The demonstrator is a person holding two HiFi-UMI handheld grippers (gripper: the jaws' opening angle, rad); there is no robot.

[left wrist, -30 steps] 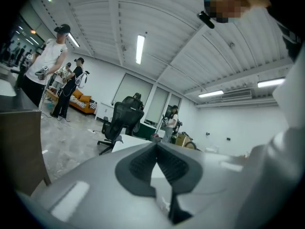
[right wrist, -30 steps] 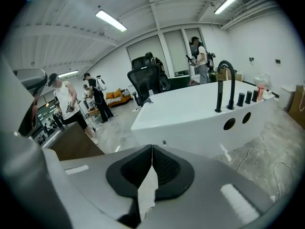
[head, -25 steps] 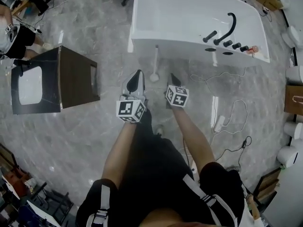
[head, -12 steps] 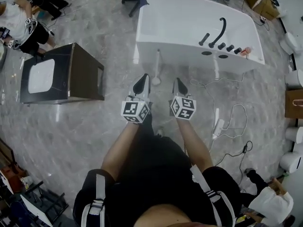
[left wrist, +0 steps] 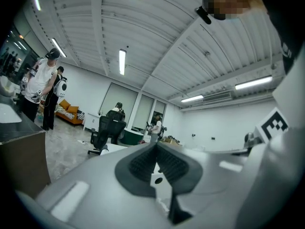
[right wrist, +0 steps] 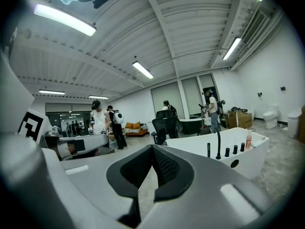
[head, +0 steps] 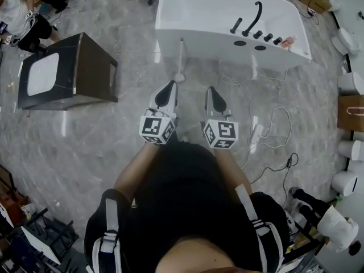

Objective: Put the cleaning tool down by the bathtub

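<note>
The white bathtub (head: 227, 16) stands on the grey floor at the top of the head view, with a black tap (head: 254, 16) on its rim. The cleaning tool (head: 180, 61), a thin white stick with a round head on the floor, leans against the tub's near side. My left gripper (head: 166, 91) and right gripper (head: 212, 95) hang side by side short of the tub, both shut and empty. In the left gripper view the left gripper (left wrist: 156, 147) has its jaws touching. In the right gripper view the right gripper (right wrist: 152, 150) is also shut, with the bathtub (right wrist: 224, 149) beyond it.
A dark cabinet with a white basin top (head: 68, 73) stands to the left. White cables and a power strip (head: 256, 132) lie on the floor at the right. White toilets (head: 347, 38) and a cardboard box (head: 352, 112) line the right edge. People (head: 23, 16) stand at the far left.
Both grippers have lifted and drawn back from the tub, staying shut and empty. The cleaning tool still leans against the tub's side.
</note>
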